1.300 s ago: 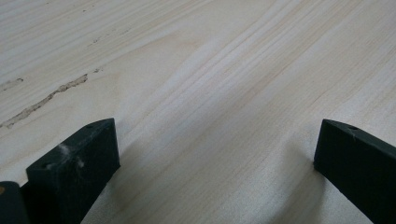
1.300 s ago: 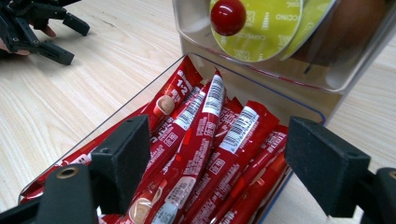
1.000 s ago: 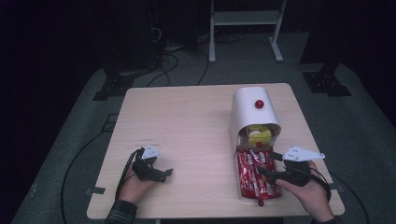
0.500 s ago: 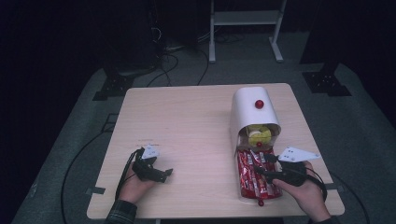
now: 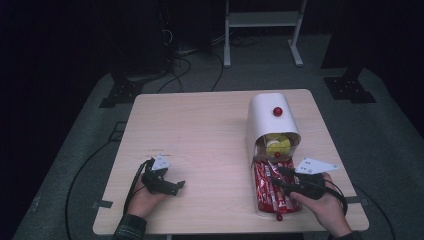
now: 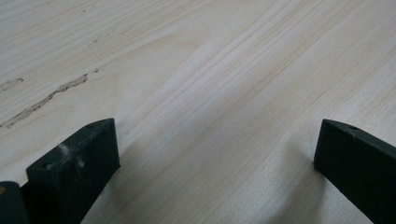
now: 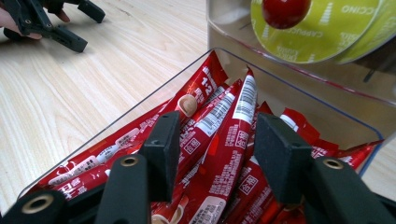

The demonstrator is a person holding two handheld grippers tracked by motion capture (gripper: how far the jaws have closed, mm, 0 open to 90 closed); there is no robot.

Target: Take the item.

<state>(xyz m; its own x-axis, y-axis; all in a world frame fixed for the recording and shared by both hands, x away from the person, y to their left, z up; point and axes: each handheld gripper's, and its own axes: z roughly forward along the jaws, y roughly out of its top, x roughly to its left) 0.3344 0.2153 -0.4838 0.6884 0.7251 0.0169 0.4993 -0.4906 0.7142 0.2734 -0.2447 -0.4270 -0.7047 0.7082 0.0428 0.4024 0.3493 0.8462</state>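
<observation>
Between the jaws of my right tongs (image 7: 215, 154) lies a red sachet (image 7: 224, 154), one of a heap of like packets filling the clear tray (image 7: 140, 112) at the near right of the counter (image 5: 200, 135). These jaws have just been closing, and they now straddle that sachet from either side. I think the pads are not yet pressing on it, though from this angle I can't be sure of contact on the right-hand pad. The other sachets lie under and to both sides of the jaw tips, pointing roughly the same way as the tongs. Just beyond the tips stands the white dispenser (image 5: 270, 117) with a red knob (image 5: 277, 111) on its top, and in its open mouth sit yellow-green capsules (image 7: 322, 28); a second red knob (image 7: 285, 9) hangs just ahead of the tongs, at the front of that mouth.

Well off to the side, my left tongs (image 5: 172, 186) rest low on the bare counter with the jaws spread wide and nothing between them. In the right gripper view they show far off, beyond the tray's left wall, with my hand (image 5: 145, 197) behind them.
</observation>
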